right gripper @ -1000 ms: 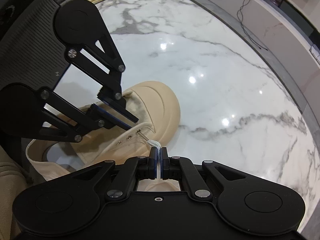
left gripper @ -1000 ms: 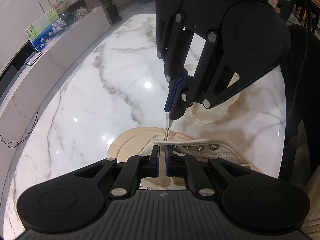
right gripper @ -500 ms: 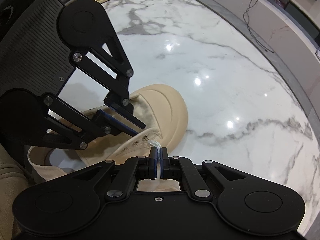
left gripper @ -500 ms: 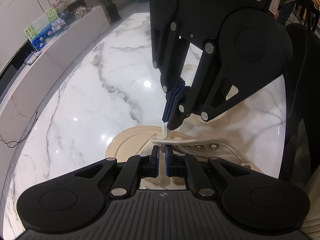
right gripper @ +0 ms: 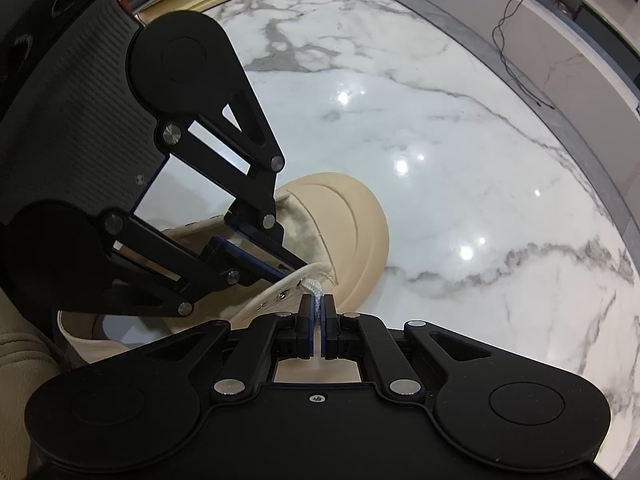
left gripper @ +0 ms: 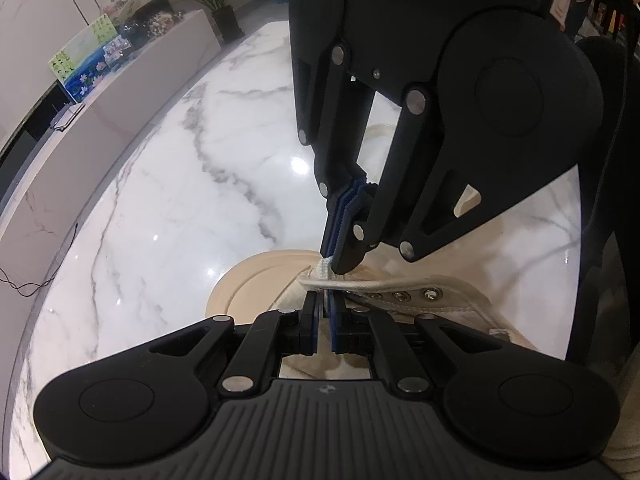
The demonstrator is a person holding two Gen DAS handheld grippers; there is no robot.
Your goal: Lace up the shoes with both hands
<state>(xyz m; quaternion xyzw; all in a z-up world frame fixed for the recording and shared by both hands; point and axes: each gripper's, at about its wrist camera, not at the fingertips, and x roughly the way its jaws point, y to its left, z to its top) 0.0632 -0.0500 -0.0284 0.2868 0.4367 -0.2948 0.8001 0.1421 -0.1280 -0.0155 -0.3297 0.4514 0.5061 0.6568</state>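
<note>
Both claws clamped down narrow. Right gripper [right gripper: 318,312] pinching the white lace [right gripper: 316,300] close to its end, visible between the blue pads. Left gripper [left gripper: 324,308] pinched at the eyelet flap [left gripper: 348,285] of the beige shoe [right gripper: 344,224], with a lace strand crossing just above its tips; hard to tell whether lace, canvas or both sit in the pads. Shoe sits on the marble table [left gripper: 180,208], toe cap pointing away from the person, row of metal eyelets [left gripper: 416,294] running back toward the collar, most of them apparently unlaced. Looks like an early stage: first crossing near the toe only. For the step in hand: keep the left pinch firm so the flap stays put and the eyelet stays exposed. Aim the lace tip straight along the hole axis, not at a slant, since a short free end beyond the pads buckles less. Regrip nearer the tip if it flexes. Pull through slowly, avoid dragging the shoe across the slick marble. Risk: the woven tip fraying or catching on the metal rim; back off and realign rather than forcing.
</note>
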